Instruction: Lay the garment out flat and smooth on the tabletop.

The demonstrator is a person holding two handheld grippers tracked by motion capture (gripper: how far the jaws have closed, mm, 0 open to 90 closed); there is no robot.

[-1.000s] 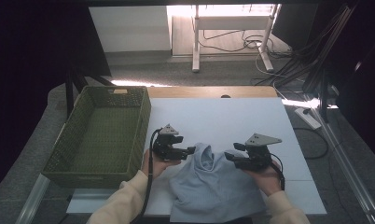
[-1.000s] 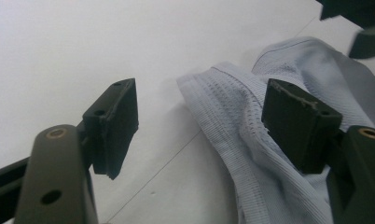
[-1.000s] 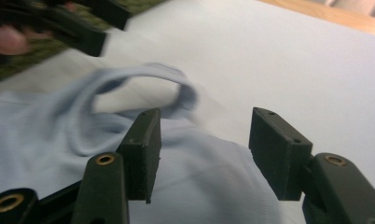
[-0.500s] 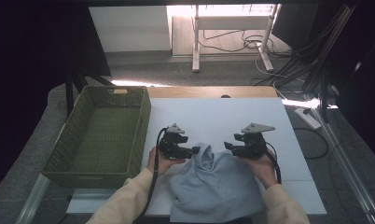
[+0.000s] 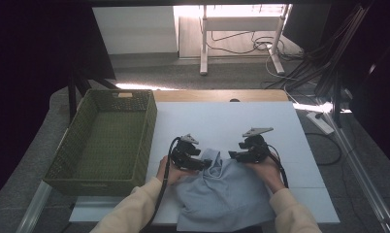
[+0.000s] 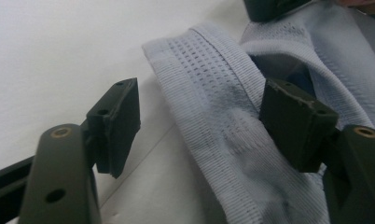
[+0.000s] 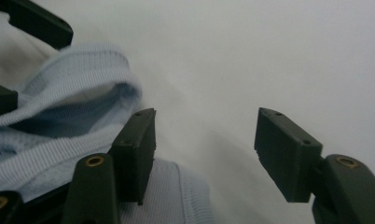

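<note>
Pale-blue knit – one garment [image 5: 222, 194] lies bunched on the white worktop [image 5: 280, 121] at my near edge, its ribbed hem [image 6: 209, 102] between both tools. My left gripper [image 6: 199, 121] has its jaws apart, straddling that hem without pinching it; those jaws have just been closing slightly. My right gripper [image 7: 204, 154] has jaws parted too, just opening, nothing between them – cloth only beside the left jaw. Risk, as I judge it: closing now could catch a single layer or slip off the rib, dragging the bundle. Count: one garment, one green woven basket [image 5: 105, 141], two grippers.
</note>
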